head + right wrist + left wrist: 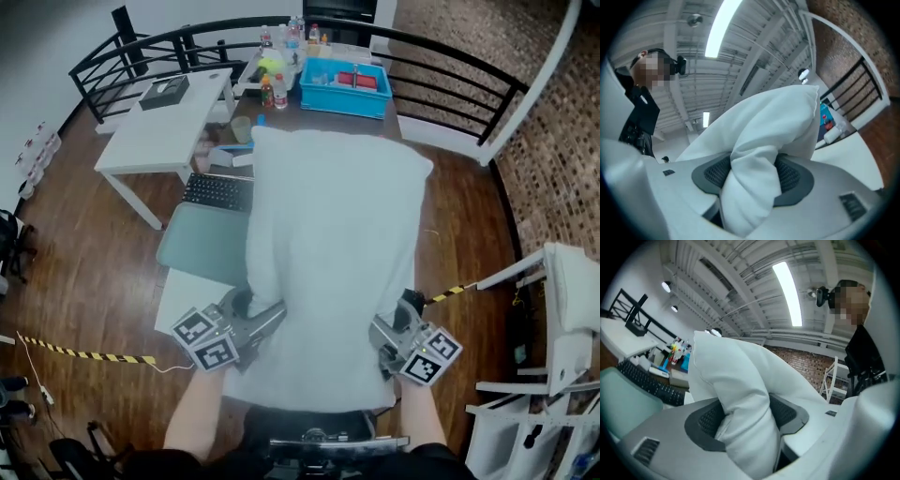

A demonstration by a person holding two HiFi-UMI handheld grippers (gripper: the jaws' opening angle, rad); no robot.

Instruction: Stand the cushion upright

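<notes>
The one cushion (328, 244) is stretching away from the person, its near edge hanging between the two grippers and its far edge showing just short of a blue bin (345, 89). The left gripper (251, 311) is gripping the cushion's near left side and the right gripper (396, 319) is gripping its near right side, well apart from each other.

In the left gripper view, a thick fold of cushion is bulging up between the two dark pads (705, 420), which are pressing into it from both sides. In the right gripper view, the same is showing: two pads (790, 176) are pinching a bunched fold, with the rest of the cushion rising beyond them toward the ceiling lights.

So there are two grippers, each with two pads squeezing fabric, and one cushion between them.

One keyboard (217, 191) is lying just left of the cushion. One white table (159, 131) is standing farther left, and one white chair (553, 319) is standing to the right.
</notes>
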